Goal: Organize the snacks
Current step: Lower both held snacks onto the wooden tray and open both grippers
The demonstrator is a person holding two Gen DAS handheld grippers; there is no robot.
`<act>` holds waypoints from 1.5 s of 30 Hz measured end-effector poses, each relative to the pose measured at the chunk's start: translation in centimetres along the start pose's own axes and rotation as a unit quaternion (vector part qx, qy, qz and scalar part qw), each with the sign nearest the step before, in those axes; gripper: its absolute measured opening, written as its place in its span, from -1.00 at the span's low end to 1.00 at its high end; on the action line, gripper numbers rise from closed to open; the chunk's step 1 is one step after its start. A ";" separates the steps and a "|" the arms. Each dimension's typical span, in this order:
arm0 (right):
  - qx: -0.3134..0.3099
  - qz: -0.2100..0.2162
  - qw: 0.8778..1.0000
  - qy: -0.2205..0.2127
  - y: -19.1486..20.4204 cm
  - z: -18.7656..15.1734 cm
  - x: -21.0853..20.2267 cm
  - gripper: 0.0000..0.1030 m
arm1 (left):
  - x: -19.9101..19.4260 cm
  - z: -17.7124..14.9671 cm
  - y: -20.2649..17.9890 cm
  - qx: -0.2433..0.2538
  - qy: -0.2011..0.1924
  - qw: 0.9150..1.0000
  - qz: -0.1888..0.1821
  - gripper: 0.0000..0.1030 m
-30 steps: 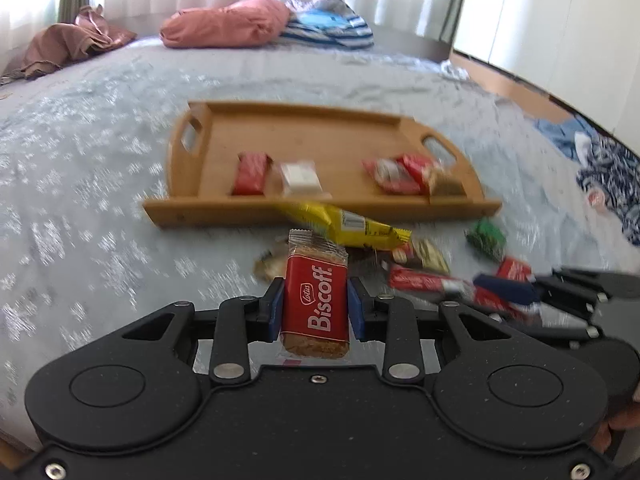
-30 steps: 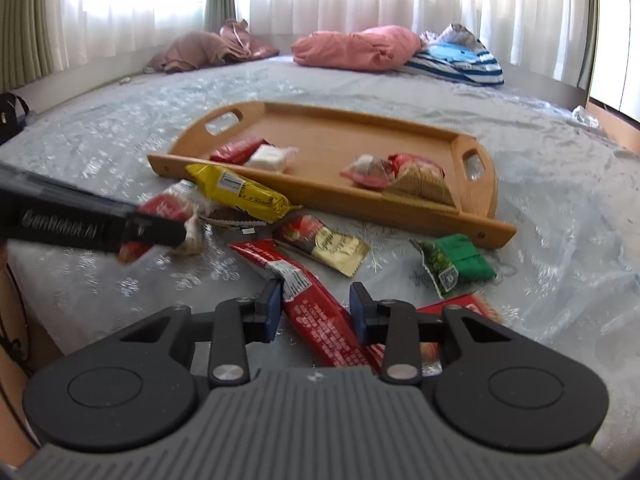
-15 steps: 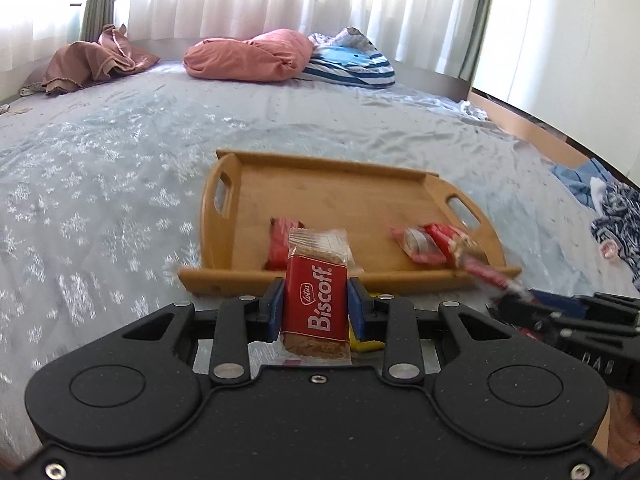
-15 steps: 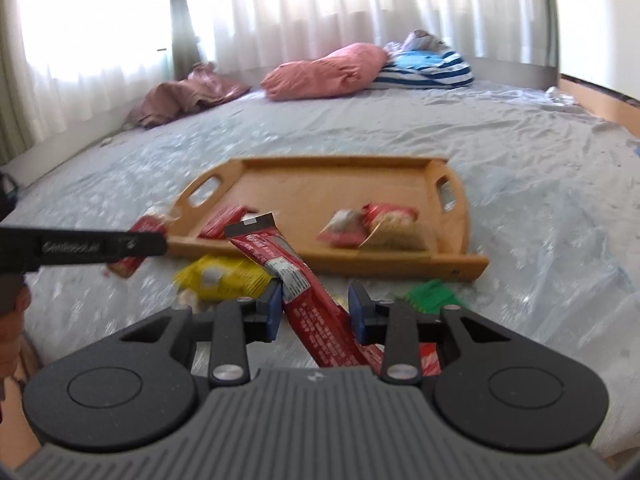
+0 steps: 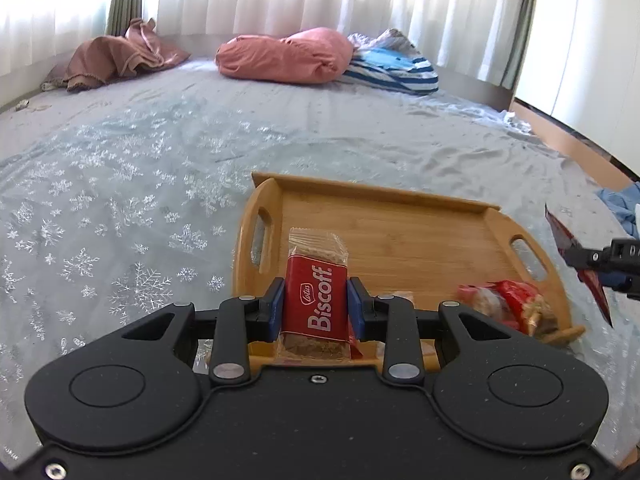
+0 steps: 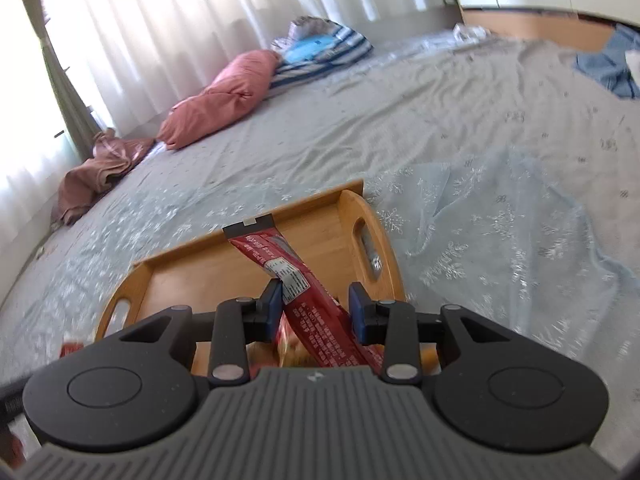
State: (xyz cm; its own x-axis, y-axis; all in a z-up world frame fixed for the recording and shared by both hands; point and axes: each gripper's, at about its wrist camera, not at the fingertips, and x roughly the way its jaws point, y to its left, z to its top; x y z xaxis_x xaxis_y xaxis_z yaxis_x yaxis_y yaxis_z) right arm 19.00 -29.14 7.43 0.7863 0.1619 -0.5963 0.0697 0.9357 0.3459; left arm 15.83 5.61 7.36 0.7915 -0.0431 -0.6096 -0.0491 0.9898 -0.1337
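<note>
While over the tray [image 5: 400, 236], left claw [image 5: 316, 308] tight around Biscoff packet [image 5: 314, 304].

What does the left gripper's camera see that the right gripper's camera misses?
Only the left wrist view shows the red Biscoff biscuit packet clamped in the left gripper, and crinkly red snack packets in the tray's near right corner. Only the right wrist view shows the long red snack bar gripped slantwise by the right gripper. Both show the wooden handled tray, pink pillow and snowflake bedspread.
</note>
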 end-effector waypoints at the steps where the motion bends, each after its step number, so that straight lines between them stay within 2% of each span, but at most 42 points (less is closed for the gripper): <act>1: 0.003 -0.001 1.000 0.002 -0.1 0.4 0.7 -0.23 | 0.5 0.1 0.1 0.000 0.003 1.000 0.002 -0.41; 8: 0.011 -0.018 0.999 0.025 -0.4 0.9 4.6 -0.23 | 3.1 -0.1 0.2 0.008 0.021 1.000 0.014 -0.41; 13: 0.031 -0.029 0.999 0.031 -0.8 0.5 5.9 -0.23 | 4.2 -0.1 0.4 0.007 0.029 0.999 0.014 -0.41; 23: 0.047 -0.044 0.998 0.025 -1.1 -0.3 6.8 -0.24 | 6.5 0.2 0.7 -0.019 0.045 0.999 0.017 -0.41; 35: 0.057 -0.036 0.998 0.022 -1.4 -0.9 7.1 -0.31 | 6.9 -0.1 0.6 -0.008 0.043 0.999 0.026 -0.40; 41: 0.050 -0.018 0.998 0.027 -1.7 -1.1 6.8 -0.27 | 6.7 -0.1 0.0 0.003 0.042 0.999 0.018 -0.04; 43: 0.050 -0.012 0.998 0.028 -1.8 -1.1 6.7 -0.24 | 6.3 -0.2 -0.4 0.009 0.040 0.999 0.016 0.15; 45: 0.044 -0.010 0.999 0.026 -1.8 -1.1 6.4 -0.15 | 5.9 -0.2 -0.6 0.013 0.036 0.999 0.010 0.48</act>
State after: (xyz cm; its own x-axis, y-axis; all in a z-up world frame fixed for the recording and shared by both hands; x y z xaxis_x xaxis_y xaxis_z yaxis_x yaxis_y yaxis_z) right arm 23.20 -29.41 2.20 0.7513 0.1614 -0.6400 0.1410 0.9080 0.3946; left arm 20.40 4.69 3.75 0.7440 -0.0320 -0.6674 -0.0474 0.9938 -0.1005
